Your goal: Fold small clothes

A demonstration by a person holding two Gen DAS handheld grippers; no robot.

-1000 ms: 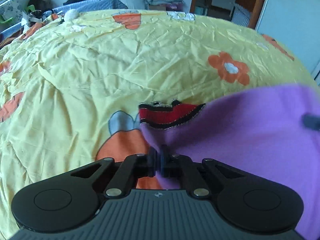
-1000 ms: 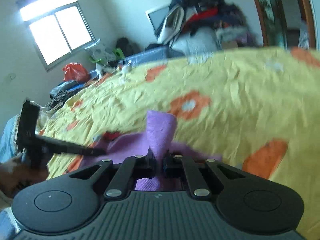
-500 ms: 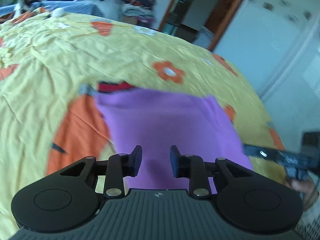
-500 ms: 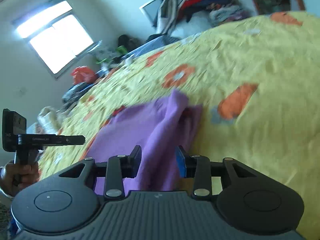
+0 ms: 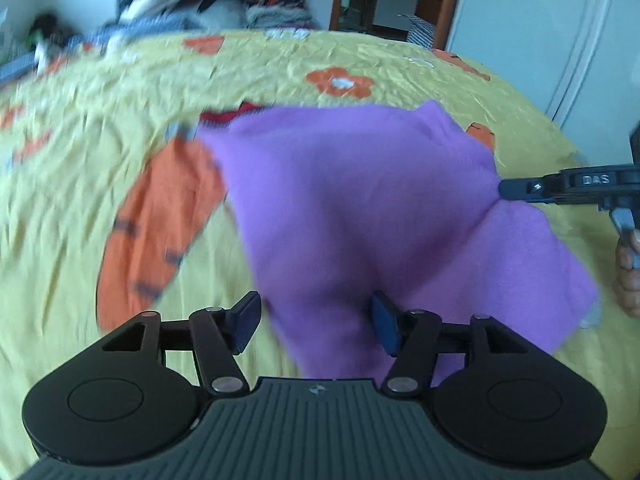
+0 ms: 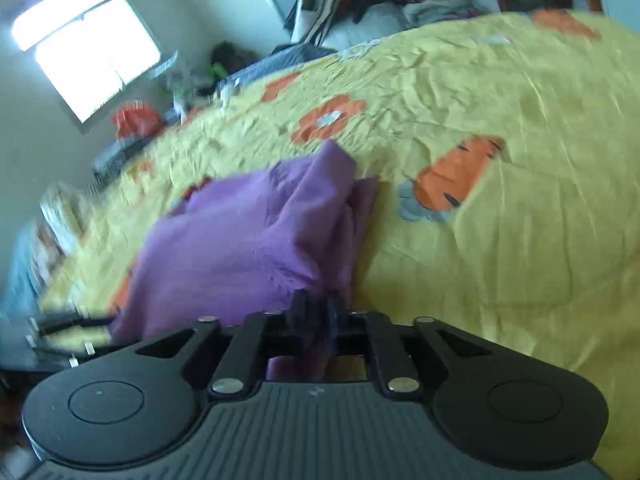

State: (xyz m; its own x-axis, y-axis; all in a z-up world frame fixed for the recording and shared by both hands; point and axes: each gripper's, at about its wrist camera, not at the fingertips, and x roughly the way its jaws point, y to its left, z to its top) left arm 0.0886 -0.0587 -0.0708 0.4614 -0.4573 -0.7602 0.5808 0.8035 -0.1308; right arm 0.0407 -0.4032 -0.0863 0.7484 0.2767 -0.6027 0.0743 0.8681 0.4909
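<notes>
Purple garment [image 5: 360, 200] lies on the yellow flowered bedspread [image 5: 100, 92], roughly centre of the left wrist view, one corner reaching toward 1 o'clock and a red-and-black trim [image 5: 228, 114] showing at its 11 o'clock edge. Left gripper [image 5: 316, 326]: jaws opening, wide apart; cloth lies between them but the pads do not press it, so nothing is held. Right gripper [image 6: 318, 320]: jaws closing on a bunched fold of the garment at its near edge; in the left view its tip meets the cloth at 3 o'clock [image 5: 520, 190], fabric puckering toward it. Progress, judged: early to middle. The garment looks doubled over at least once, but the layers sit rumpled and uneven. Left to do: flatten, square the edges, make the final fold.
</notes>
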